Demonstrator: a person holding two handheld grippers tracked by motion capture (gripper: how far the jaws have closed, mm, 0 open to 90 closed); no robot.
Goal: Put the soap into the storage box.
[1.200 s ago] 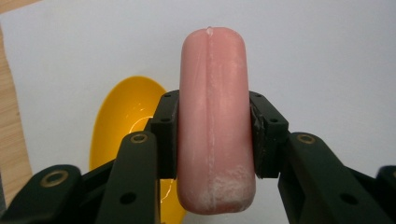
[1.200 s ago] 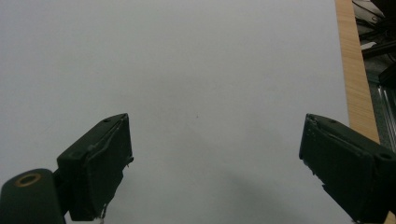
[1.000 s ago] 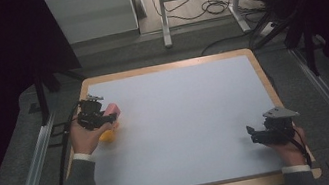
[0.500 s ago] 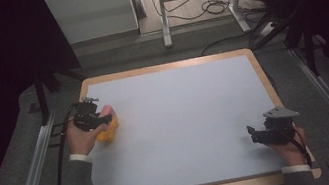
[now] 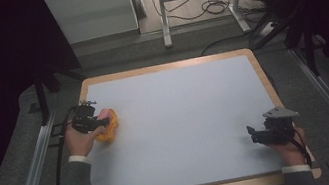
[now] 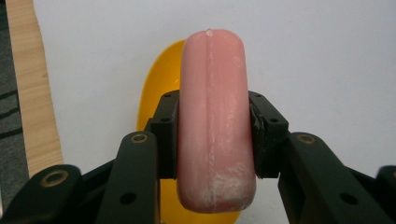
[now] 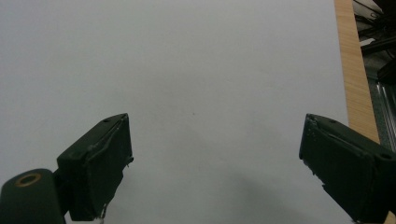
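- The left gripper (image 5: 99, 122) sits near the left edge of the table (image 5: 168, 66), its jaws clamped on the two flat sides of a pink bar of soap (image 6: 215, 121).
- In the left gripper view the soap stands on edge between the pads, right over a yellow dish (image 6: 156, 86) that lies on the white tabletop; whether soap and dish touch cannot be told.
- In the high view the dish (image 5: 110, 127) lies just inside the left wooden rim, with little room on that side.
- The right gripper (image 5: 256, 134) rests low near the right front corner, close to the right rim, well apart from the soap and dish.
- In the right gripper view its jaws stand wide apart with nothing between them, bare white surface ahead and the wooden rim at the right.
- The whole middle and far part of the tabletop between the two hands is open, flat room.
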